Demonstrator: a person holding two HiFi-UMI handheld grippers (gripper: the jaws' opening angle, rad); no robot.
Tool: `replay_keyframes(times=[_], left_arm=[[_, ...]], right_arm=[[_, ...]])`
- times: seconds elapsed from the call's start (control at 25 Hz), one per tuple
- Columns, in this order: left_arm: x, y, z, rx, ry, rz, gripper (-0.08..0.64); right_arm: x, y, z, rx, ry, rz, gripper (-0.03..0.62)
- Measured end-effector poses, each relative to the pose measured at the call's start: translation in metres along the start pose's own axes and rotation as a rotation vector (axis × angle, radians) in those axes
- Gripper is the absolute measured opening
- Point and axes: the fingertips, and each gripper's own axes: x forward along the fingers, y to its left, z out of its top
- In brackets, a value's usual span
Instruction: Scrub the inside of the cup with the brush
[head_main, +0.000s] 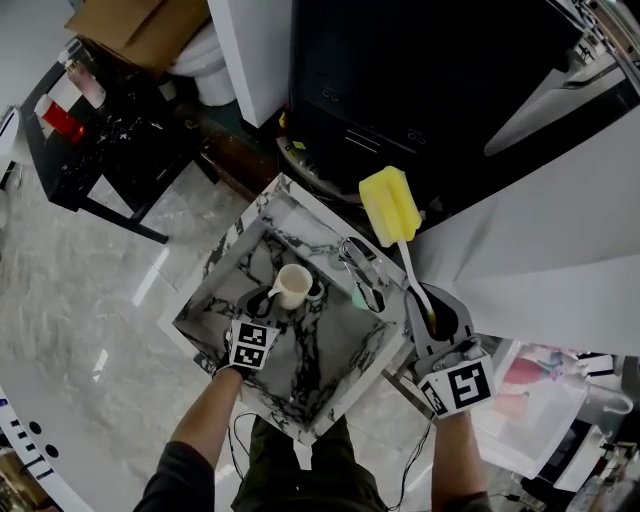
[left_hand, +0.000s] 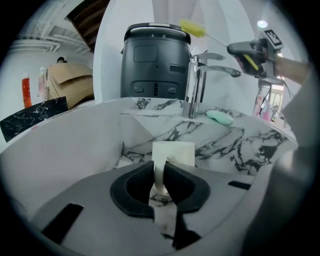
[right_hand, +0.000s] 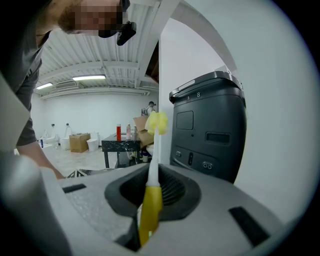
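Note:
A cream cup (head_main: 292, 286) is low inside the marble sink (head_main: 350, 345), mouth facing up and right. My left gripper (head_main: 268, 300) is shut on the cup's handle (left_hand: 159, 177), with the cup body (left_hand: 173, 153) just beyond the jaws. My right gripper (head_main: 432, 318) is shut on the yellow grip of the brush (right_hand: 151, 202). The brush's white stem rises to a yellow sponge head (head_main: 389, 205), high over the sink's back right corner and apart from the cup. In the left gripper view the brush head (left_hand: 192, 28) shows far up above the faucet.
A chrome faucet (head_main: 358, 268) stands at the sink's back rim, with a green soap bar (left_hand: 219, 116) beside it. A large dark machine (left_hand: 156, 65) sits behind the sink. A black table (head_main: 100, 140) with bottles stands at the far left.

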Motion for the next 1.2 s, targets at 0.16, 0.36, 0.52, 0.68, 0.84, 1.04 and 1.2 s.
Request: replay_keyframes(times=[0.16, 0.36, 0.52, 0.68, 0.84, 1.04, 1.2], left_arm=[[0.002, -0.014, -0.016, 0.031, 0.098, -0.062, 0.093], [-0.001, -0.015, -0.032, 0.035, 0.181, -0.068, 0.106], [-0.003, -0.013, -0.03, 0.028, 0.185, -0.079, 0.133], [-0.012, -0.007, -0.023, 0.023, 0.173, -0.064, 0.146], [-0.025, 0.003, -0.004, 0.008, 0.117, -0.033, 0.144], [-0.05, 0.012, 0.037, 0.002, 0.025, -0.007, 0.137], [-0.072, 0.018, 0.075, 0.039, -0.053, 0.009, 0.133]], right_arm=[[0.001, 0.0, 0.0, 0.004, 0.005, -0.003, 0.034], [0.002, 0.003, -0.001, 0.006, 0.005, -0.004, 0.034], [0.004, 0.004, 0.002, 0.006, -0.002, -0.007, 0.034], [0.004, 0.005, 0.008, 0.002, -0.007, -0.011, 0.034], [0.004, 0.006, 0.016, -0.002, -0.014, -0.014, 0.034], [0.002, 0.009, 0.026, -0.009, -0.019, -0.016, 0.034], [-0.003, 0.011, 0.039, -0.014, -0.026, -0.02, 0.034]])
